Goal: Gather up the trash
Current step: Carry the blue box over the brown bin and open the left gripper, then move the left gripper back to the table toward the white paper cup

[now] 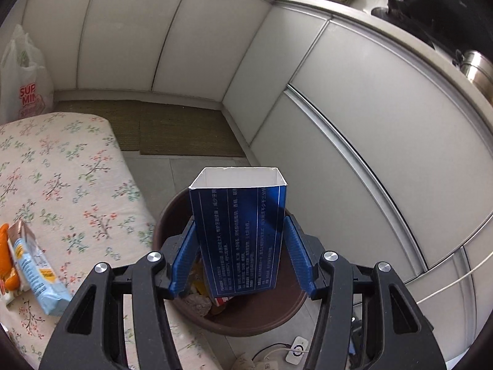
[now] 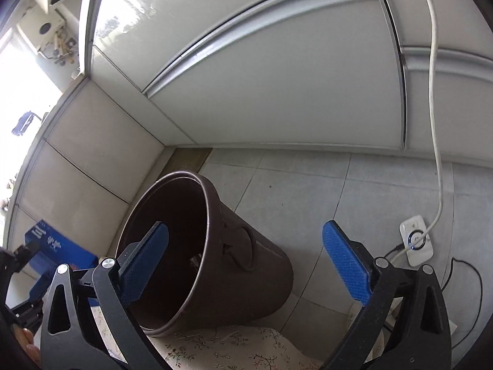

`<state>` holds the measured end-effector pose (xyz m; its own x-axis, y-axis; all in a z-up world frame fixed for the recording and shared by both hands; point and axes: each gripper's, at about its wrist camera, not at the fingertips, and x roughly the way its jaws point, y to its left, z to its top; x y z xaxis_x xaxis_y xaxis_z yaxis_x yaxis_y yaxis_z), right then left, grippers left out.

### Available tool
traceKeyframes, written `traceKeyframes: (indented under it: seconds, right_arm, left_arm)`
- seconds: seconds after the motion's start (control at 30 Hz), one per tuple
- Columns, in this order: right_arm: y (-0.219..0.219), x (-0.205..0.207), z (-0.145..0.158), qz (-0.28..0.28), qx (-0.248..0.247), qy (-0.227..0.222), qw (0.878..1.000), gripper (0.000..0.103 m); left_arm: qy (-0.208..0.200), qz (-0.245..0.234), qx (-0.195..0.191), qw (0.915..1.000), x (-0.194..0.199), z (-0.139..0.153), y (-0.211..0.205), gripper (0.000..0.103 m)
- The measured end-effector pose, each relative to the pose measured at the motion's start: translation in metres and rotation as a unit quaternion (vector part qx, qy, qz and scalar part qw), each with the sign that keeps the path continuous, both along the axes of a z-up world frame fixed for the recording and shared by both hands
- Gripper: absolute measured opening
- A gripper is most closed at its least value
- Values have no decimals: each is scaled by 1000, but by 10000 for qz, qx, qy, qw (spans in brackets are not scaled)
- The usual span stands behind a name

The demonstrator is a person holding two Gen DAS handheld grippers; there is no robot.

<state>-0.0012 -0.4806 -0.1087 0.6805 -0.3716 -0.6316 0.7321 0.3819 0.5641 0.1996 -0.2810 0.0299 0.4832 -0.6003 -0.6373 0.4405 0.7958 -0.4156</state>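
Observation:
A blue carton [image 1: 238,237] with white print and an open white top hangs over the brown bin [image 1: 262,323]. My left gripper [image 1: 239,220] is shut on it, its blue pad tips pressing both sides. Trash lies in the bottom of the bin. In the right wrist view the bin [image 2: 255,265] stands on grey floor tiles, and the same carton [image 2: 58,243] shows at the left edge. My right gripper [image 2: 245,224] stands wide open above the bin's rim with nothing between its fingers. A light blue packet [image 1: 37,271] and an orange wrapper [image 1: 6,262] lie on the floral cushion [image 1: 71,169].
White cabinet doors [image 1: 369,129] wrap around the bin at the back and right. A woven mat [image 1: 178,129] lies in the floor corner, and a white plastic bag [image 1: 24,74] stands at the far left. A power strip [image 2: 416,243] with a white cable [image 2: 434,92] lies right of the bin.

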Motion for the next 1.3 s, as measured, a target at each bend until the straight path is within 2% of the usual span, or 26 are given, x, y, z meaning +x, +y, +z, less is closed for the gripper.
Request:
traceKeyframes:
  seconds: [0.37,0.53,0.6,0.67,0.7,0.9,1.1,1.3]
  right_arm:
    - [-6,0,-12,9,372,-75,9993,96]
    - [-9,-1,-14,-80,465,-128,9988,96]
    - [-10,-2,-16,-141,522,-124,9985,96]
    - [-12,-2,-18,-190,566,-106,9982,96]
    - [-12,-2,-18,-188,578,-91,9981,96]
    - [-8,6,-15,-24,451,28,9990,96]
    - [-4,10,-12,108,329,131,9993,96]
    - [4,16,-7,297,162,224,9992,96]
  left_arm:
    - [181,-259,627,9975,9,-23,-63,55]
    - [426,-319,905,9945,17,-43,-83,56]
    - [597,-338,1003,9926,19,-53,-88,60]
    - [764,-353,1094,9904,19,-62,-92,79]
    - [811,-361,1130,9896,19,-65,-92,80]
    - [871,-318,1265,9876,17,-75,-83,85]
    - [862,-82,1179,9892,12,-73,-58,85]
    - [750,221,996,9919,-12,-68,-15,85]
